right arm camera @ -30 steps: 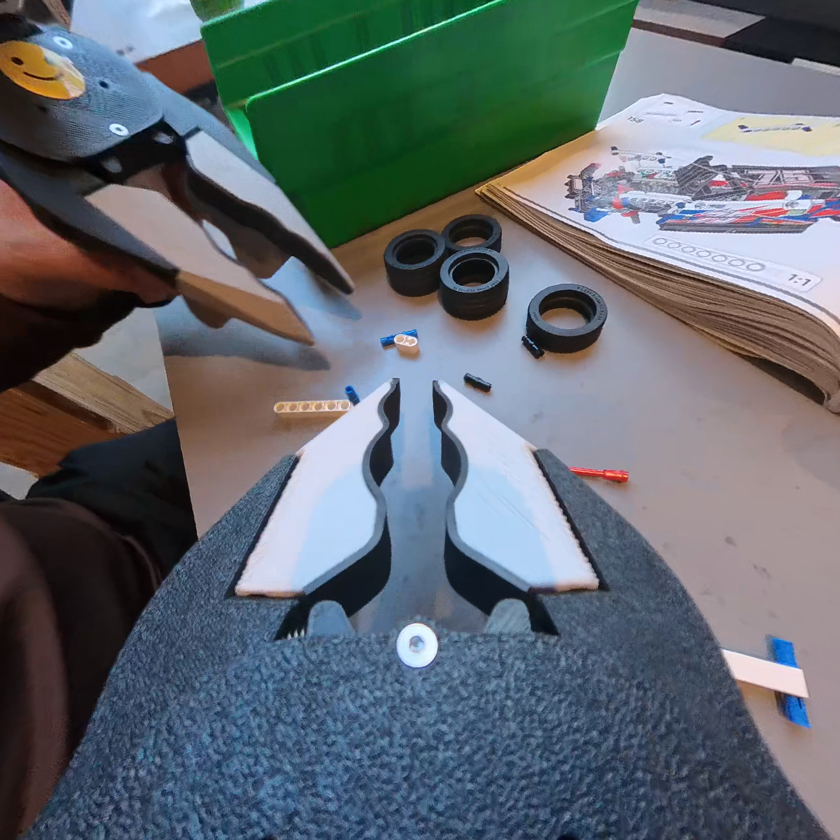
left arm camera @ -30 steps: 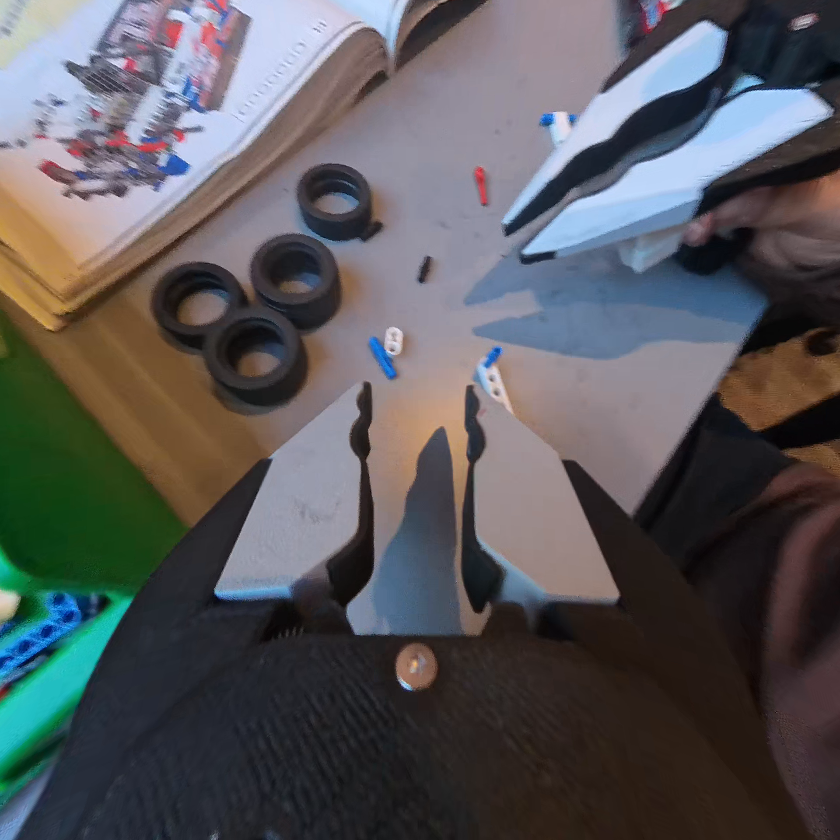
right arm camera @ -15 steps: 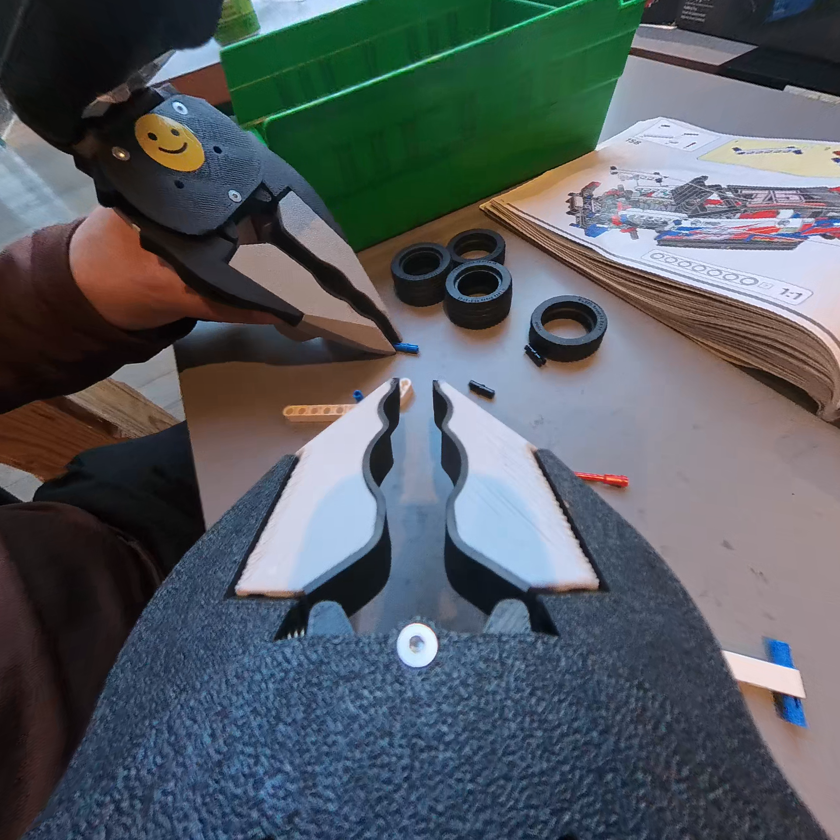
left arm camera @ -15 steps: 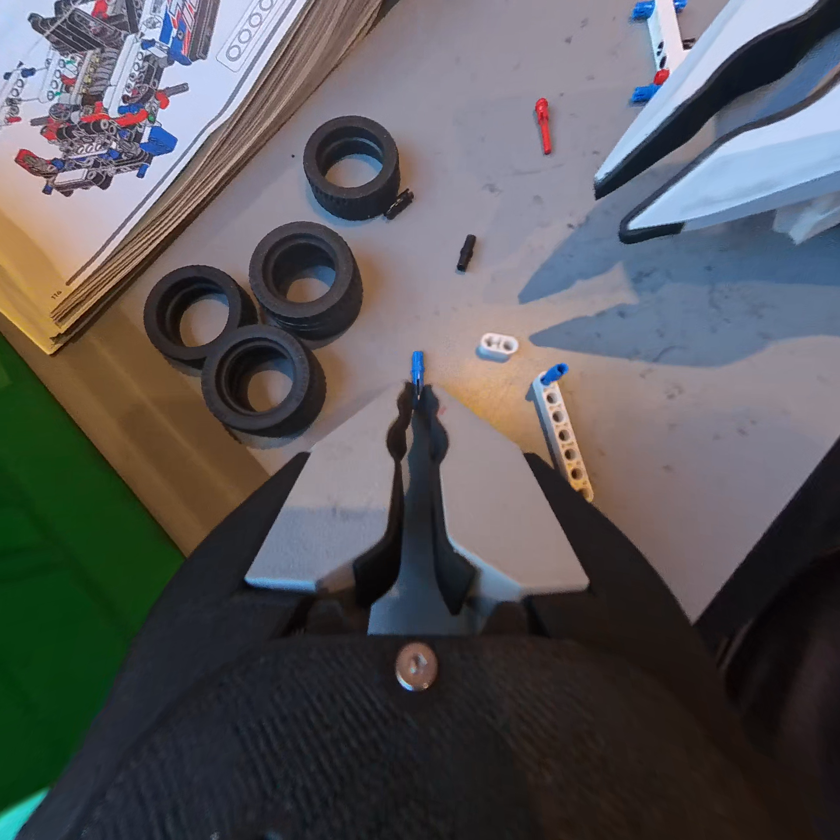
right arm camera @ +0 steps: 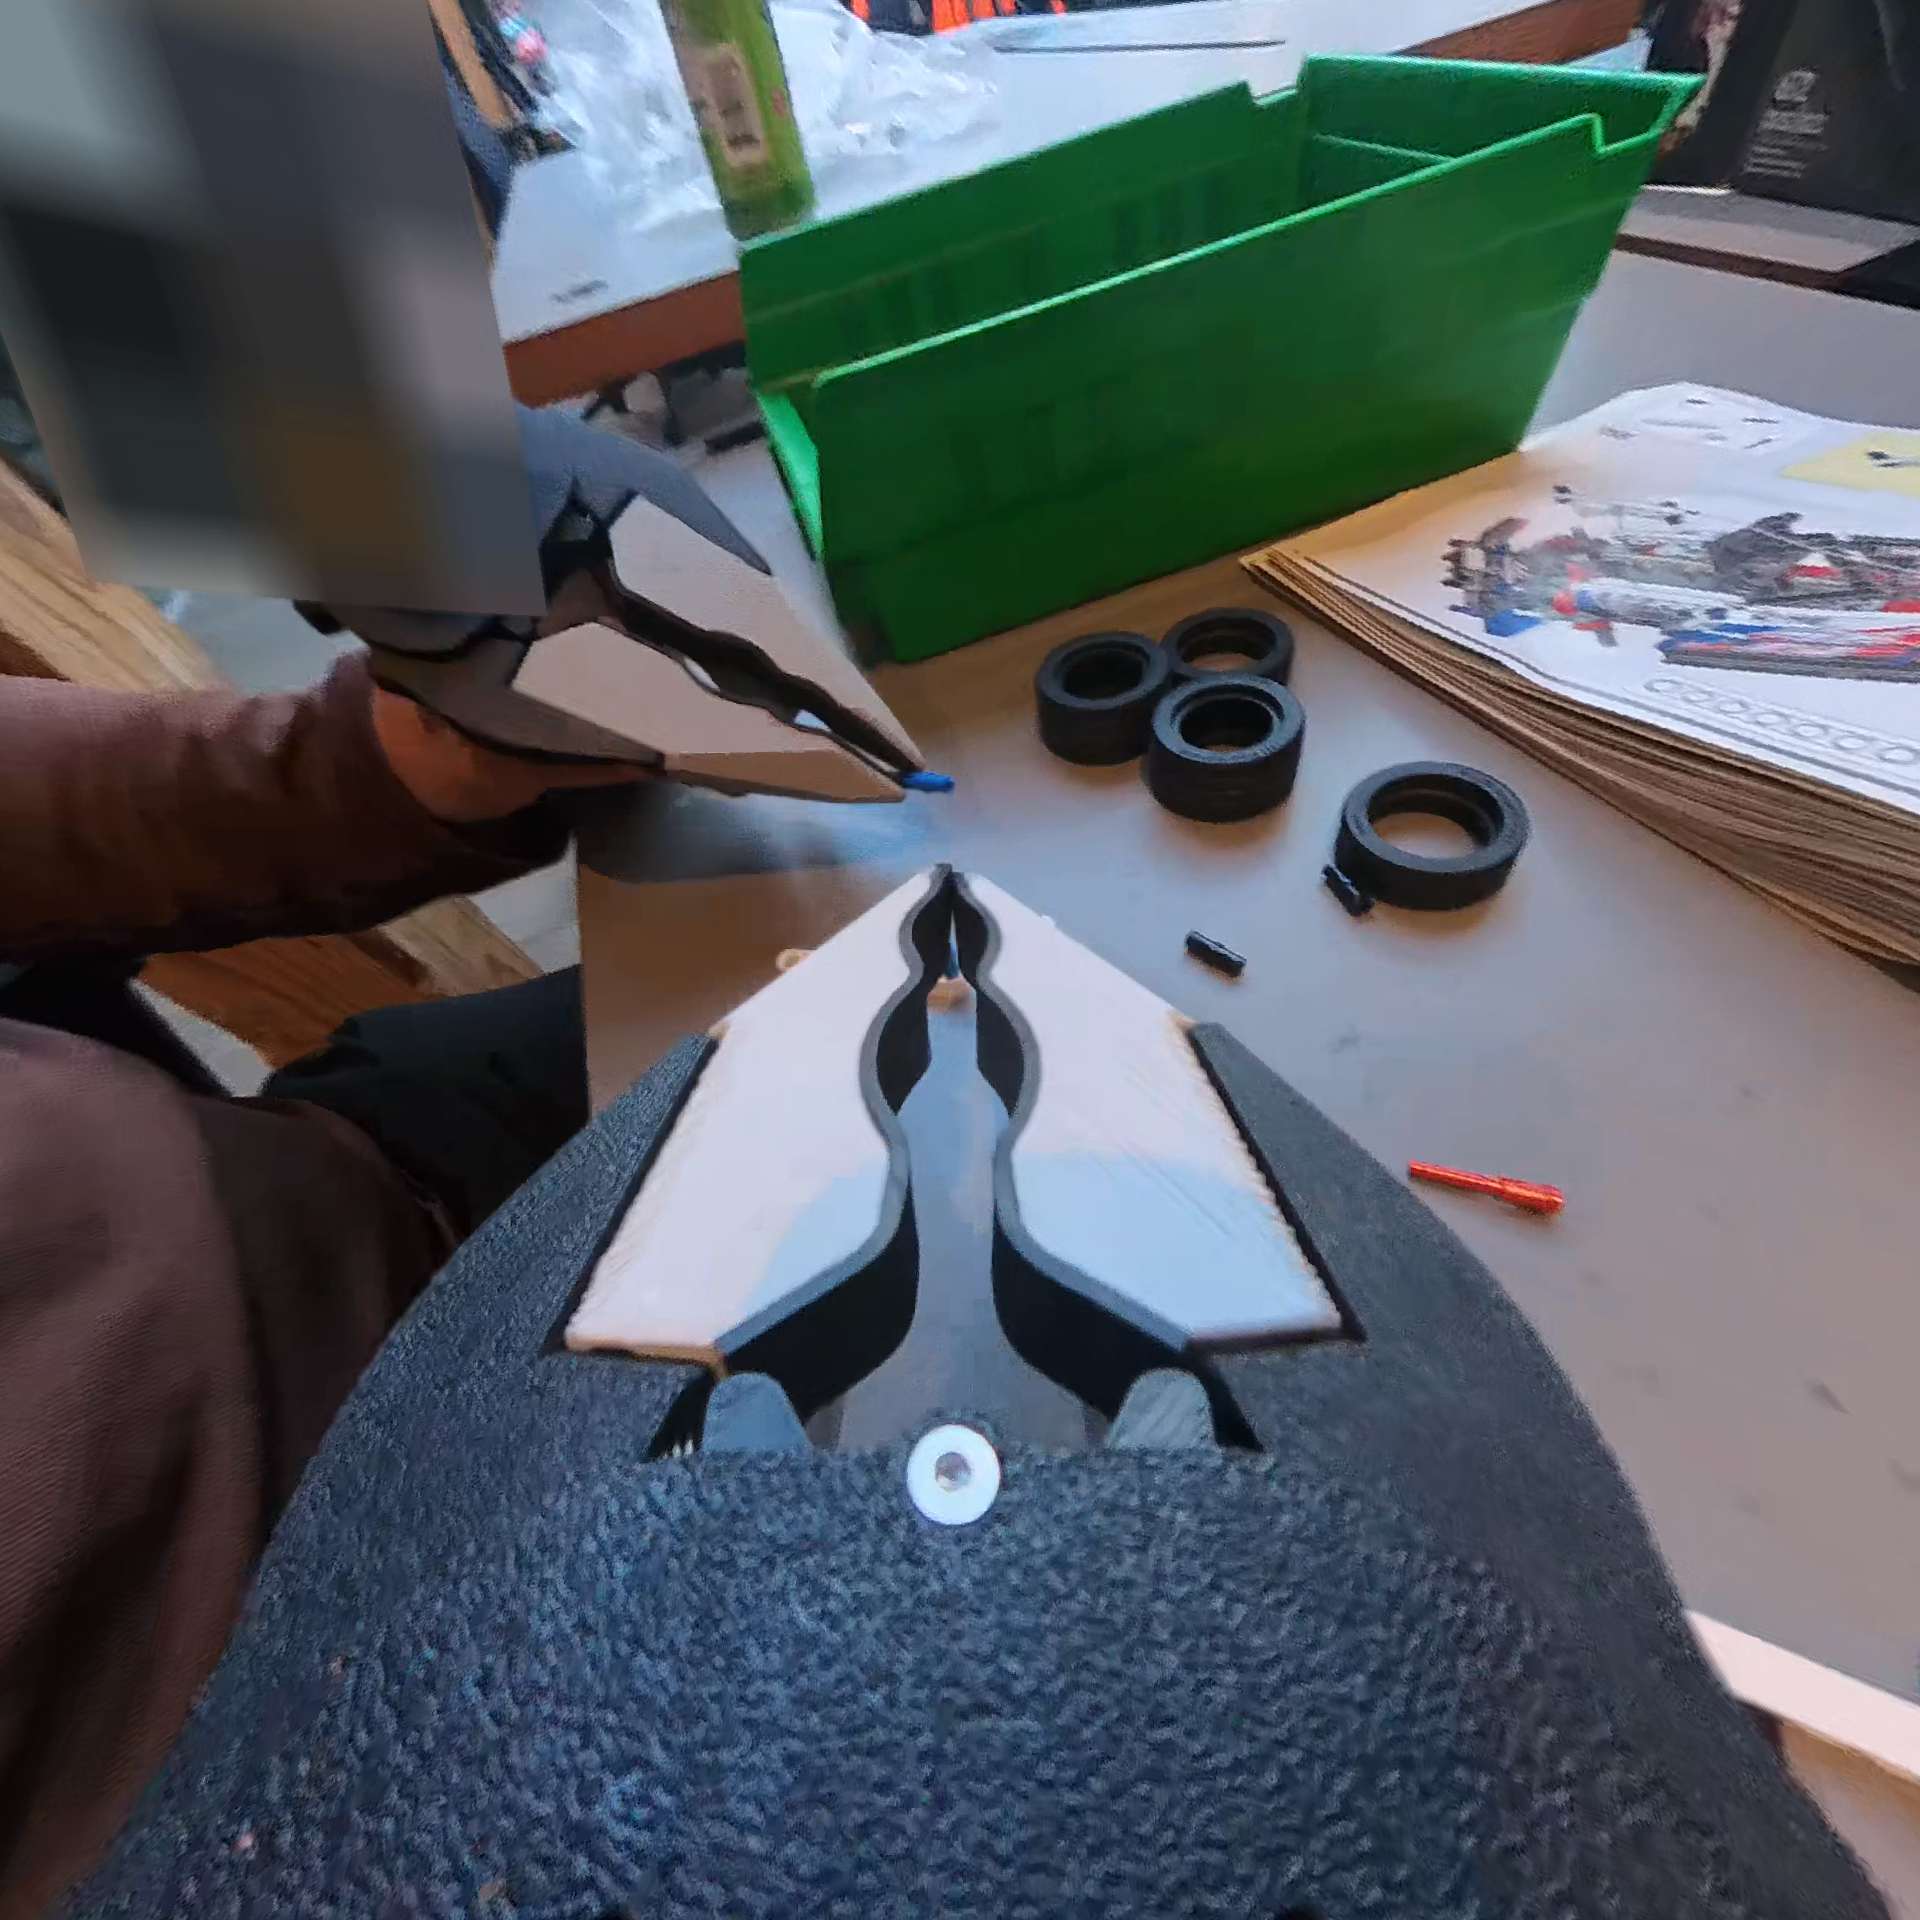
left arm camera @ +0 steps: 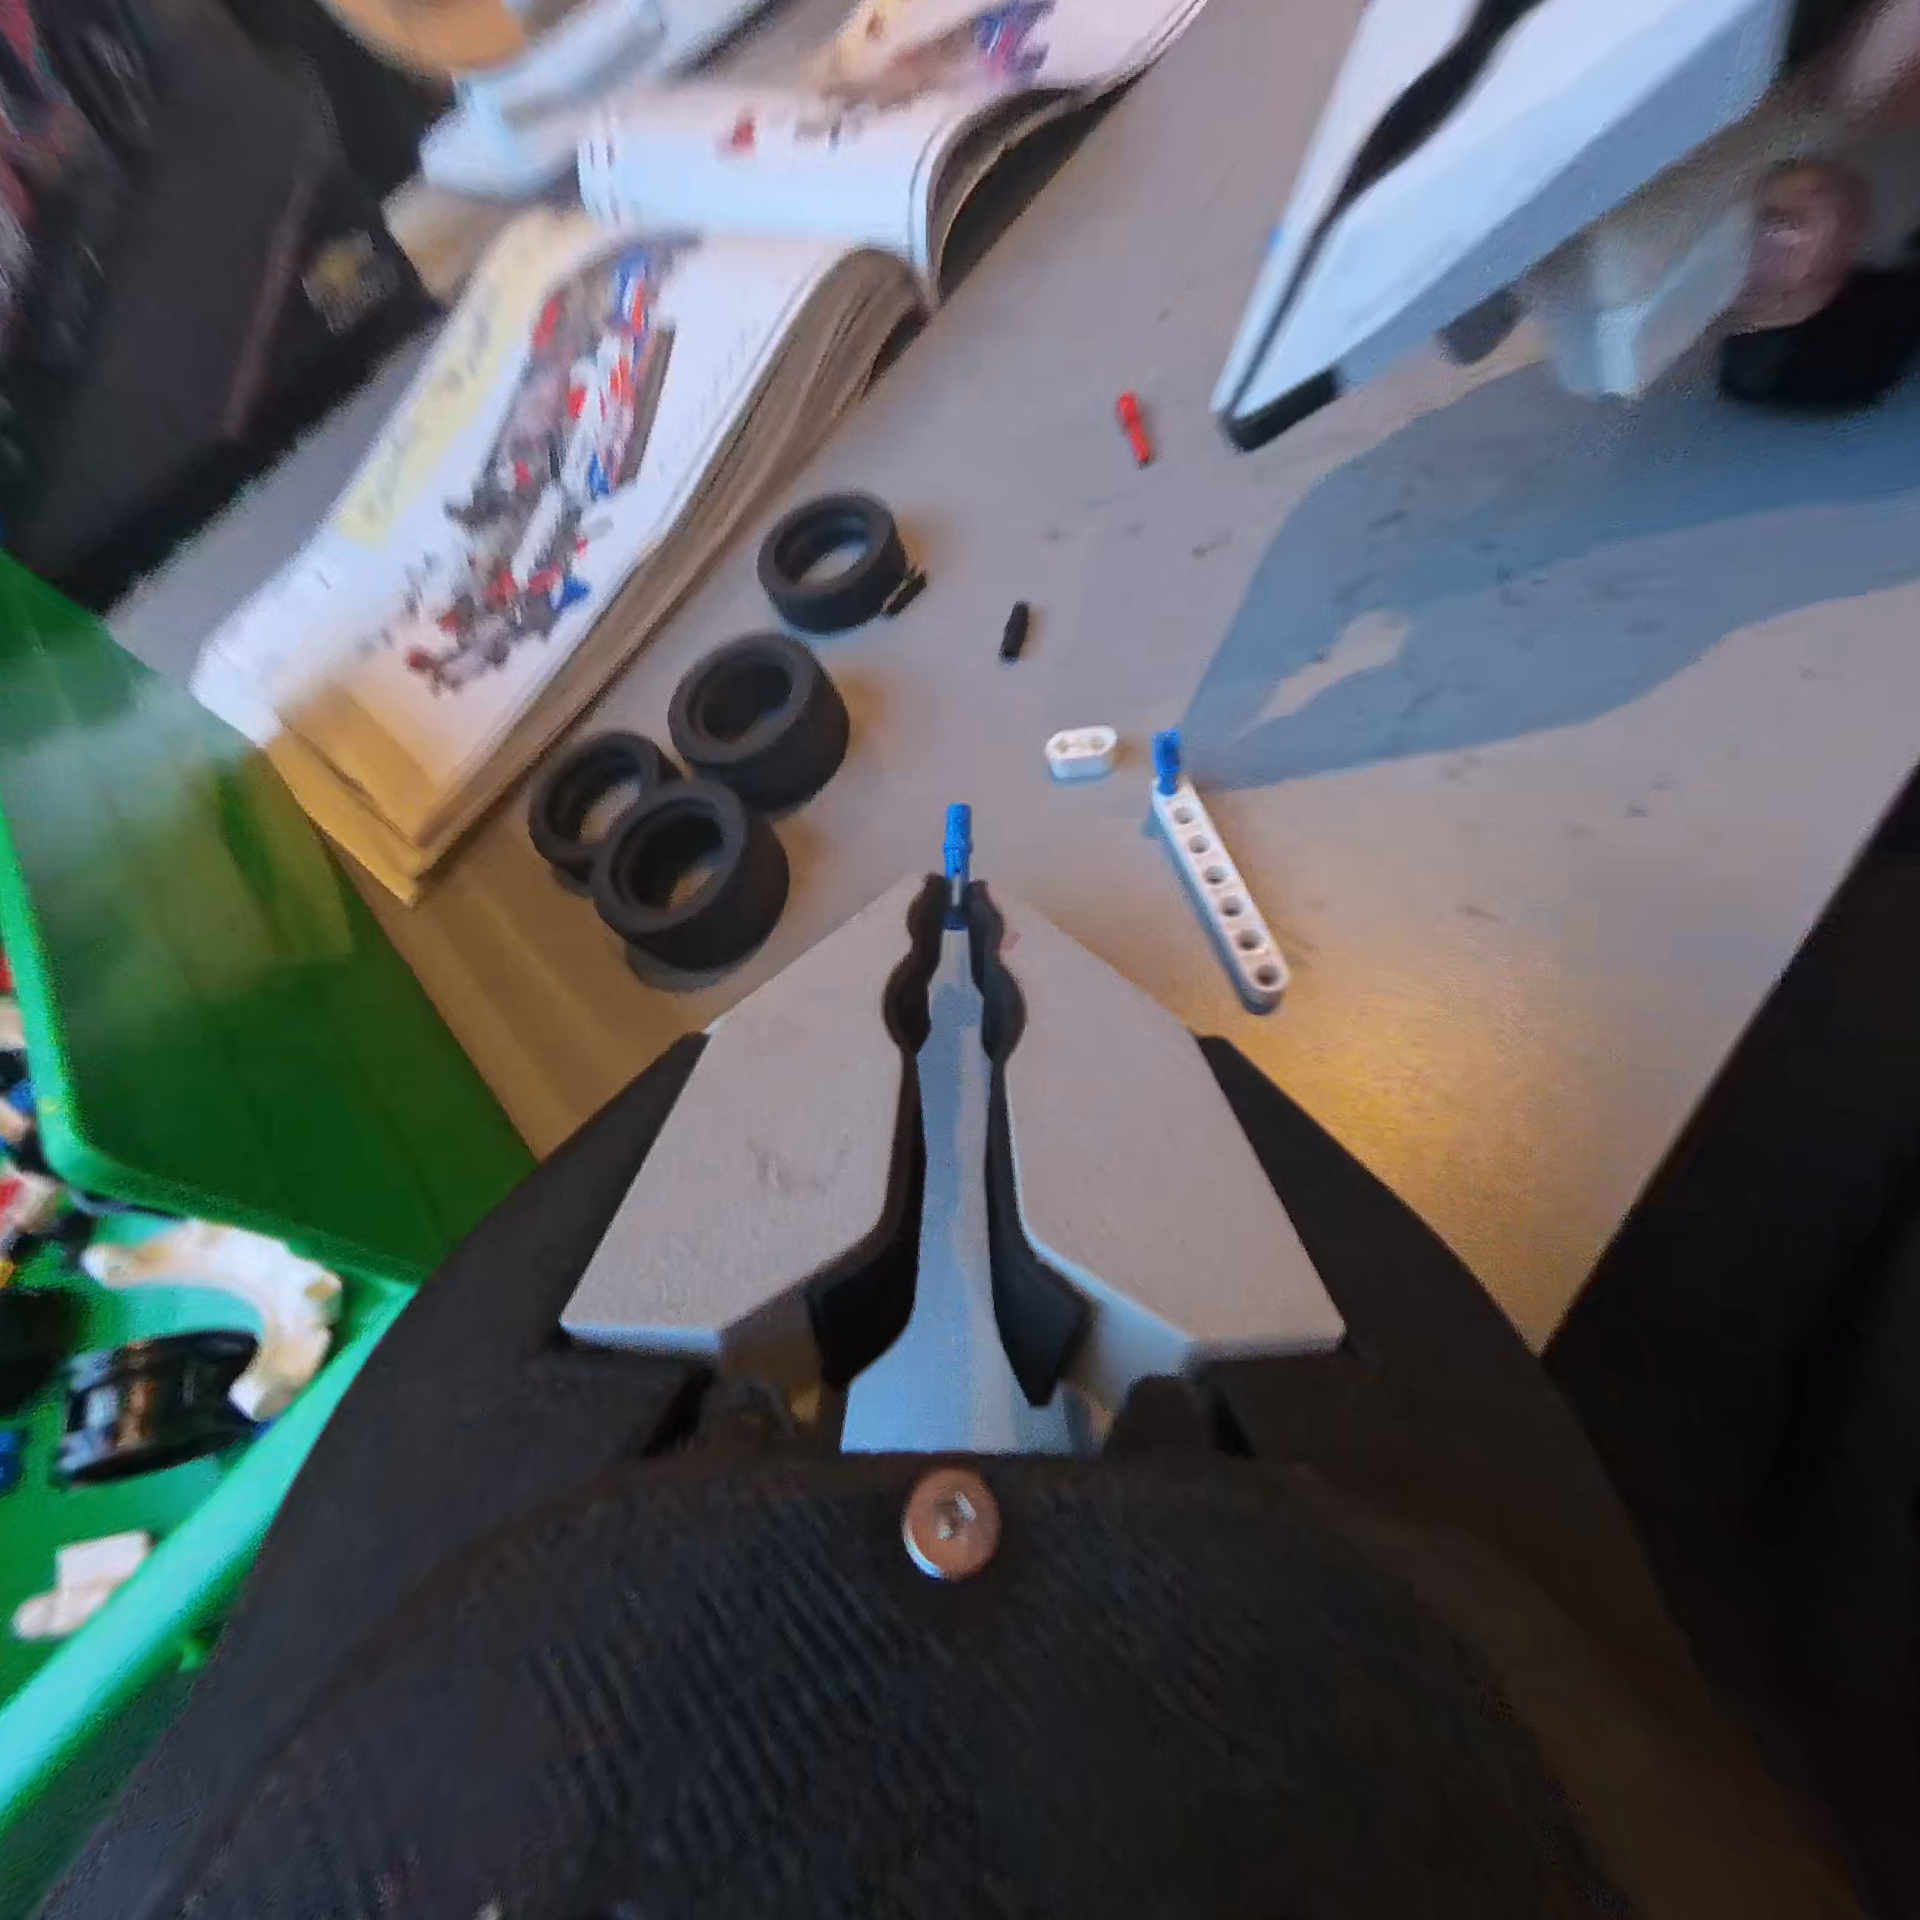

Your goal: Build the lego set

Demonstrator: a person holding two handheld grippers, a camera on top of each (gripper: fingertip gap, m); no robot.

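So my left claw (left arm camera: 957,902) is pinched down on a small blue plastic connector pin (left arm camera: 956,844), gripping only its back end so most of the pin sticks out past the tips. I'd guess that's deliberate, since the free end is what has to go into a hole. From the right-hand camera you can see the pin is lifted clear of the grey tabletop (right arm camera: 1558,1039).

My right claw (right arm camera: 948,885) has its tips squeezed nearly together just above the tabletop. There's a sliver of blue and something pale between the fingers, but I can't tell if it's actually holding anything or those bits are just lying underneath.

Just ahead in the left view sit a short white two-hole link (left arm camera: 1081,750) and a long white beam with a row of holes (left arm camera: 1216,894), with a second blue pin standing in its far end. Probably where mine goes next.

Further out: four black rubber tyres (left arm camera: 691,873), a tiny black pin (left arm camera: 1015,631), a red axle pin (left arm camera: 1135,426), the open instruction booklet (left arm camera: 499,499) and the green plastic parts bin (right arm camera: 1143,416).
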